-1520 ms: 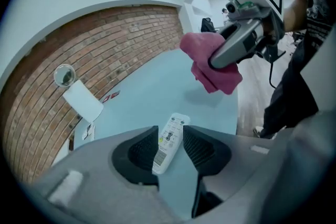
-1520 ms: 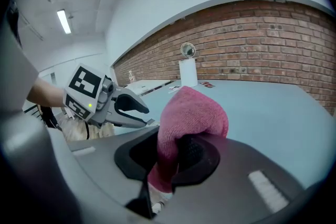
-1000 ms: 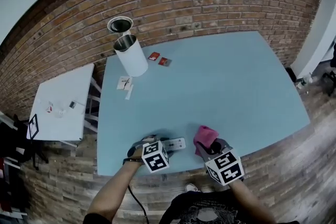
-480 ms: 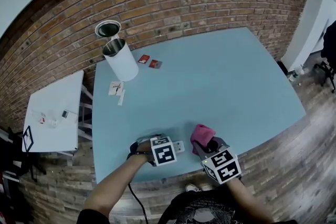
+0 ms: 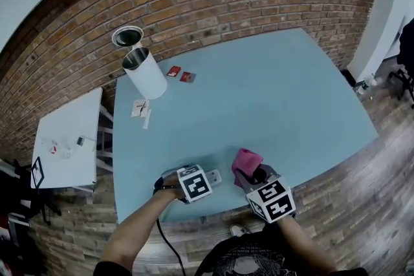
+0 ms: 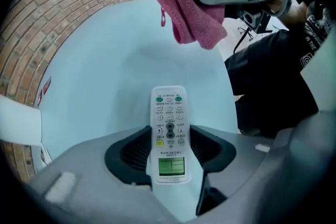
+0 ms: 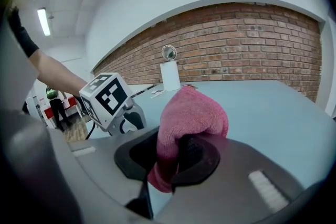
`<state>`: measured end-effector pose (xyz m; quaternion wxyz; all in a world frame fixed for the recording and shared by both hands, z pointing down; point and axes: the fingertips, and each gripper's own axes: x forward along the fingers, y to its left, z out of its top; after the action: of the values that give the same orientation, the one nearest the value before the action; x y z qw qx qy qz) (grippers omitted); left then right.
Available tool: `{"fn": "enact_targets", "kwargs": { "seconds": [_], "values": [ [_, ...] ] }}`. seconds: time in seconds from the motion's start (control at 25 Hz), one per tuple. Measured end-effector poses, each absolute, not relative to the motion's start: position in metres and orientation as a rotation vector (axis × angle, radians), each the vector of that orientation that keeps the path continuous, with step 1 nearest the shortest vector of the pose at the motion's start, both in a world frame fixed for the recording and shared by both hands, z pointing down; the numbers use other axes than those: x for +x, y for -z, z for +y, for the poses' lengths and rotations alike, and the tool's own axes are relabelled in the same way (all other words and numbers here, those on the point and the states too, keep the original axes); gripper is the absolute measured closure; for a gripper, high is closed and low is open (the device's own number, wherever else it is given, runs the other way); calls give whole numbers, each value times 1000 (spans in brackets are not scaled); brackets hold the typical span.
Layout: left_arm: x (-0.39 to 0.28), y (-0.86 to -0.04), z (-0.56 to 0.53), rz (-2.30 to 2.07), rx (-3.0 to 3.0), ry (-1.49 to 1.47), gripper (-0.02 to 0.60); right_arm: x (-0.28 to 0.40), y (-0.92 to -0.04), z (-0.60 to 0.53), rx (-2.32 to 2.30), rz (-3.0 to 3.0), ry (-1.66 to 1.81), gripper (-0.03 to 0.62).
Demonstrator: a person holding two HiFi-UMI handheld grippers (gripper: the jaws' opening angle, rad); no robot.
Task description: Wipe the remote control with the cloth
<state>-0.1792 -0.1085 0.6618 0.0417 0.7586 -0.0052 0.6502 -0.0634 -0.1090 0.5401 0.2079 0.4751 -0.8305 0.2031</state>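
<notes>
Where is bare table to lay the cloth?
The light-blue tabletop is bare across its middle and right half, beyond the pink cloth. Crowded: the far-left corner (white cylinder, red packets, paper slips) and the near edge around the white remote control.

We've got a light blue worktop (image 5: 278, 94) pushed up against a brick wall, and it's mostly bare. Back in the far left corner stands a tall white can (image 5: 146, 73), open at the top. Just beside it lie two little red packets (image 5: 173, 71) (image 5: 187, 77), close together, and nearer to us a couple of white cards (image 5: 140, 108). The remote control (image 6: 169, 131) lies flat near the front edge, buttons up. Left of the worktop there's a smaller white table (image 5: 65, 139) with a few bits too small to make out.
</notes>
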Motion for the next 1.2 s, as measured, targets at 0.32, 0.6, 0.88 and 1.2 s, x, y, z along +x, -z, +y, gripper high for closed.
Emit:
{"fn": "enact_targets", "kwargs": {
  "seconds": [0.32, 0.6, 0.88, 1.2],
  "values": [
    [-143, -625, -122, -197, 2424, -1553, 348, -41, -530, -126, 1284, -2363, -527, 531],
    [-94, -566, -137, -236, 2436, -893, 348, -14, -495, -146, 1280, -2454, -425, 531],
    [-53, -489, -126, -7, 2337, -229, 347, -2, -448, -154, 1256, -2593, -261, 531],
    [-33, -448, -111, 239, 2144, 104, 347, -18, -394, -152, 1140, -2639, 136, 533]
  ]
}}
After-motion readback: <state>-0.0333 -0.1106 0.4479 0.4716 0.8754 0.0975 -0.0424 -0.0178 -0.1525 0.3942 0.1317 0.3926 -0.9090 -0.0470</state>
